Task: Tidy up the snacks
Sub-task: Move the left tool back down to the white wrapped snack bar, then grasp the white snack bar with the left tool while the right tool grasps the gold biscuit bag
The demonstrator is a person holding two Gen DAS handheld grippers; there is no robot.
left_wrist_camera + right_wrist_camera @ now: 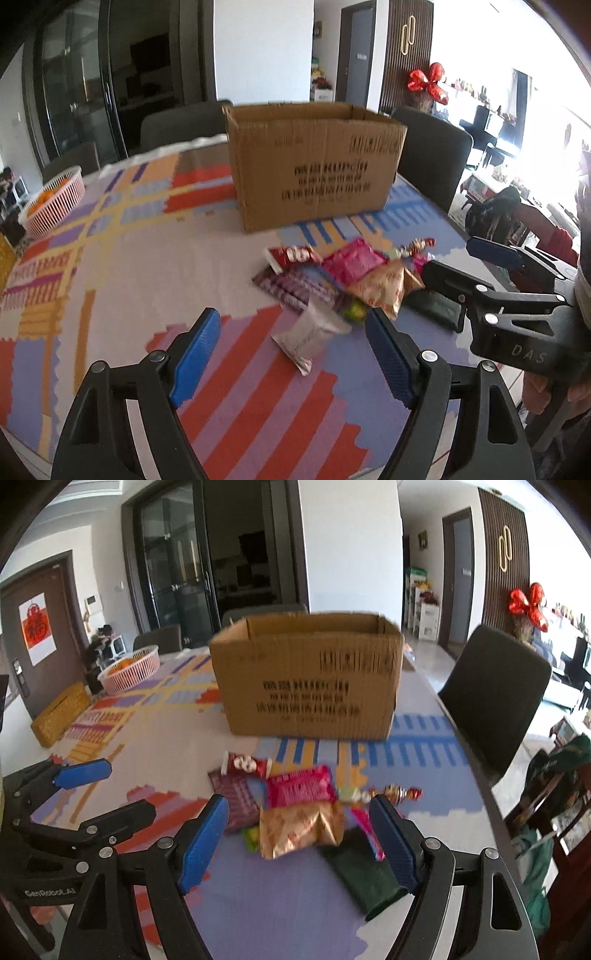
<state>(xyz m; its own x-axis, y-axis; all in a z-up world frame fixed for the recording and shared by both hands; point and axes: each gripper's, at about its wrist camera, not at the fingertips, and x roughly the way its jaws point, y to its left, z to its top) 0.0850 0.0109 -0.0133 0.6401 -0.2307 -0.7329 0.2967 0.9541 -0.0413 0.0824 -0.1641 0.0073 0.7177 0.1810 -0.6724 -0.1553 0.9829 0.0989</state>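
An open cardboard box stands on the patterned tablecloth. In front of it lies a pile of snacks: a pink packet, a gold bag, a purple packet, a red packet, a dark green packet and a silver packet. My left gripper is open above the silver packet. My right gripper is open above the gold bag; it also shows in the left wrist view.
A pink basket of oranges sits at the table's far left, with a yellow box beside it. Dark chairs stand along the right and far sides. The table's right edge is close to the snacks.
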